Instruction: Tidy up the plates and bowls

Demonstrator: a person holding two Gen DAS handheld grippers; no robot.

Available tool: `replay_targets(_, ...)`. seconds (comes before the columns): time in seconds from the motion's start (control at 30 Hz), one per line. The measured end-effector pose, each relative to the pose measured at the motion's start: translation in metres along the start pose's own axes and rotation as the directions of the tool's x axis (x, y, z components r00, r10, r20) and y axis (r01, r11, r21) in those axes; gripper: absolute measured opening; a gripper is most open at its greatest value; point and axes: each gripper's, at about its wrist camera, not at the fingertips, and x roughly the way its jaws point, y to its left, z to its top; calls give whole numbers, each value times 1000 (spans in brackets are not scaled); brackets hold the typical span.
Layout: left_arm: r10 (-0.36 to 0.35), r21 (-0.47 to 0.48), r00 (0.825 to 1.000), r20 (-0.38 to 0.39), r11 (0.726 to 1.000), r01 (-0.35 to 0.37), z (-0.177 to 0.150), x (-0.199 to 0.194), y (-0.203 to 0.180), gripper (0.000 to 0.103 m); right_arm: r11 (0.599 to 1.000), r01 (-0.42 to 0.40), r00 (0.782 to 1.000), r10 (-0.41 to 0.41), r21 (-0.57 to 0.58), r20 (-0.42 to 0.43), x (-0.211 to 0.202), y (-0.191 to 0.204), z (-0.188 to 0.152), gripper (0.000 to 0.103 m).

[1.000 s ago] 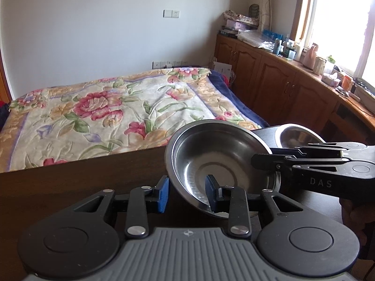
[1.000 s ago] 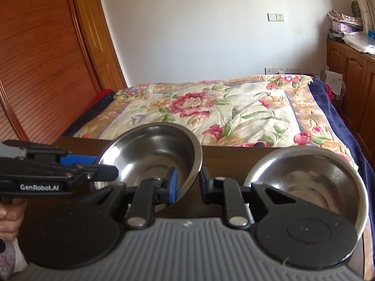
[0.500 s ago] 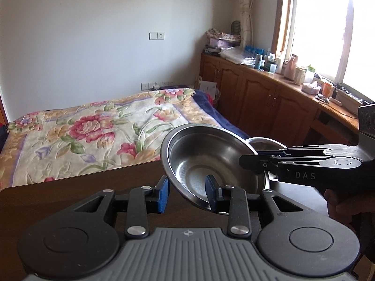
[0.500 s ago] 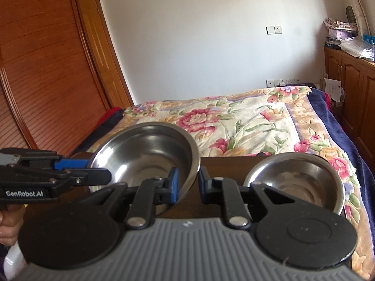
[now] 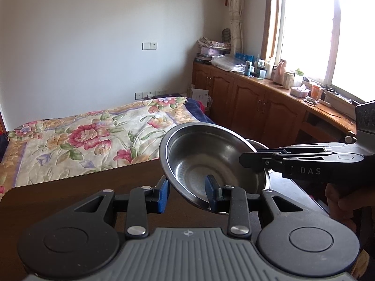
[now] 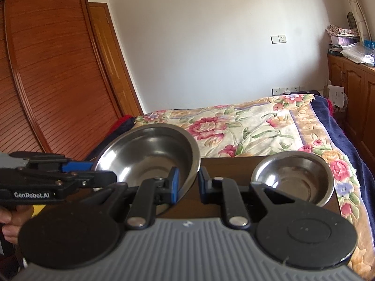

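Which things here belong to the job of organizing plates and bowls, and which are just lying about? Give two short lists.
Belonging to the job:
- large steel bowl, held tilted by both tongs
- small steel bowl on the dark table
- left tongs, right tongs

Just lying about:
- floral bedspread
- bottles and clutter on the window counter

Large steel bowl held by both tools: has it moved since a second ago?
Yes. The large steel bowl has risen: in the right wrist view, the small bowl resting on the dark table now sits lower and looks smaller.
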Motion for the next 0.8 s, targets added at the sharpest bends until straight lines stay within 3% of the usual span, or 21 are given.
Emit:
replay_targets(0.53, -42, 25, 999, 7, 999, 42, -52, -47, -21, 35, 999, -43, 999, 43, -9, -13, -44, 18, -39, 20)
replay_targets(0.8, -58, 30, 998, -14, 998, 58, -87, -56, -33, 35, 999, -37, 997, 37, -4, -64, -52, 21, -70, 20)
